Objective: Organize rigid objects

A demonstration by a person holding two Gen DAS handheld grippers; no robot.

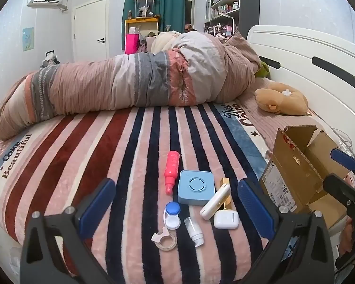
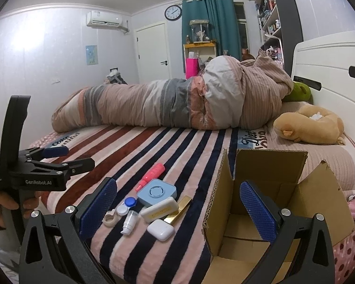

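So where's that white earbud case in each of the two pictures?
Left wrist view: the earbud case lies low and right of centre, just below the white bar-shaped box.
Right wrist view: the earbud case lies low, left of centre, beside the cardboard box.
Shared landmark: the blue square box, just beyond it on the striped blanket.

Gold bar (image 1: pixel 225 190) mostly hidden under white oblong case (image 1: pixel 215 204). Cardboard box (image 2: pixel 267 203) cut off by bottom edge, its floor partly behind right gripper (image 2: pixel 177 209) finger. Box label print (image 1: pixel 275 190) too small to read.
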